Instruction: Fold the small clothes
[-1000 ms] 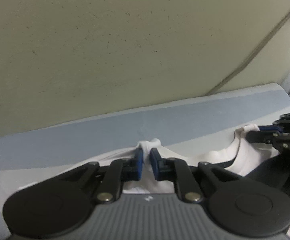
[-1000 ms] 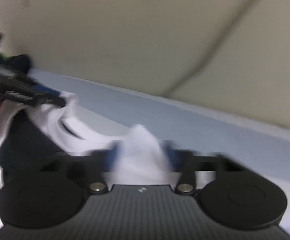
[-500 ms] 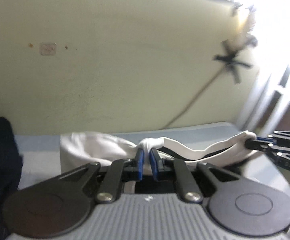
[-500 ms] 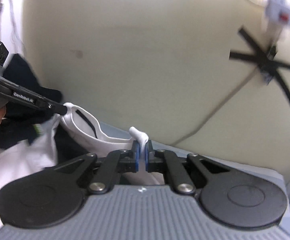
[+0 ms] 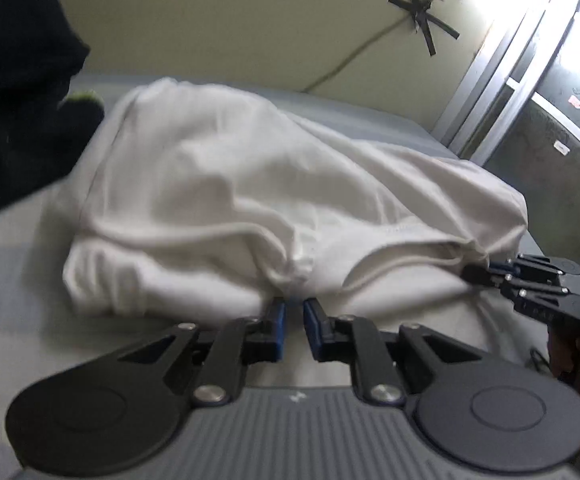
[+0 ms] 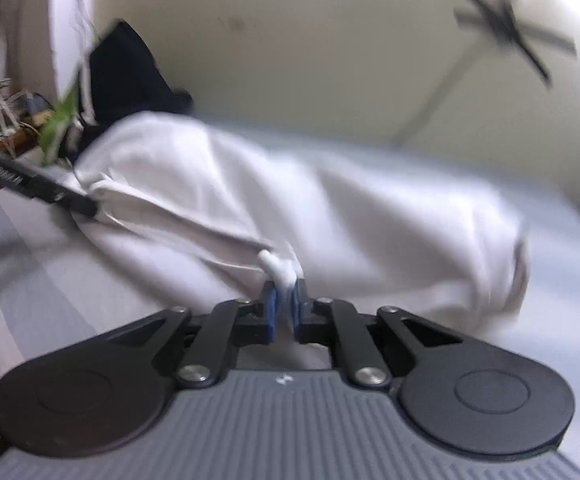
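1. Since half a second ago, the white cotton garment I held stretched in the air has come down; it now lies bunched on the pale blue-grey sheeted bed, folded over toward the far side.
2. My left gripper: jaws have just been opening, a clear gap shows, and the cloth edge sits just beyond the blue tips, so it's released.
3. My right gripper: jaws have also just been opening, but a white fabric nub is still pinched between the pads.
4. A dark navy cloth pile sits far left, touching the garment.
5. The cream wall has a black tape cross holding a cable; a metal-framed door is on the right.
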The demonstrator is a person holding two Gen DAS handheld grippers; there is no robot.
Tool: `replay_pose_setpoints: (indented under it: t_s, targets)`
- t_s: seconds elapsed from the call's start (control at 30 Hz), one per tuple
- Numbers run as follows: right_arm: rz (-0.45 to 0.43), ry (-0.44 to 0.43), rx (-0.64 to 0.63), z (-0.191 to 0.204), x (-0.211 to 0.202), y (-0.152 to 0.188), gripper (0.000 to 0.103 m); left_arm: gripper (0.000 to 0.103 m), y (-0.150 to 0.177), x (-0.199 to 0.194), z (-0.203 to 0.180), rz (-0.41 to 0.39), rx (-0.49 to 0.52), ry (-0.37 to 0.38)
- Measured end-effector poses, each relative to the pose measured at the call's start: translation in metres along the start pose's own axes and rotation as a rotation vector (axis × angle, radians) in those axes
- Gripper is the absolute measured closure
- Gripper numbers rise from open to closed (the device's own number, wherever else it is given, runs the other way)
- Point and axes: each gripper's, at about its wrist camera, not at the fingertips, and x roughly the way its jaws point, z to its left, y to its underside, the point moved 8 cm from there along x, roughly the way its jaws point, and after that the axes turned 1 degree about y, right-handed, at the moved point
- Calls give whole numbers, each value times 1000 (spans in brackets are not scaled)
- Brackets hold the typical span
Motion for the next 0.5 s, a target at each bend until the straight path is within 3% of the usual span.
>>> replay_pose_setpoints:
  t_s: [0.1, 0.17, 0.23, 0.33, 0.43, 0.5]
  targets:
    - [-46, -34, 42, 0, -28, -5, 70, 83, -18, -36, 4, -87, 49, 6]
    - [-114, -37, 63, -9, -48, -16, 70, 79, -36, -61, 6, -170, 58, 5]
    - [-182, 13, 75, -21, -62, -32, 70, 79, -56, -70, 8, -227, 49, 8]
    - [-246, 77, 118, -43, -62, -60, 70, 80, -90, -53, 2, -261, 52, 4]
    - [-288, 82, 158, -60, -44, -76, 70, 80, -100, -12, 4, -236, 68, -29]
    - [-216, 130, 134, -74, -10, -68, 70, 79, -97, 23, 18, -169, 63, -101]
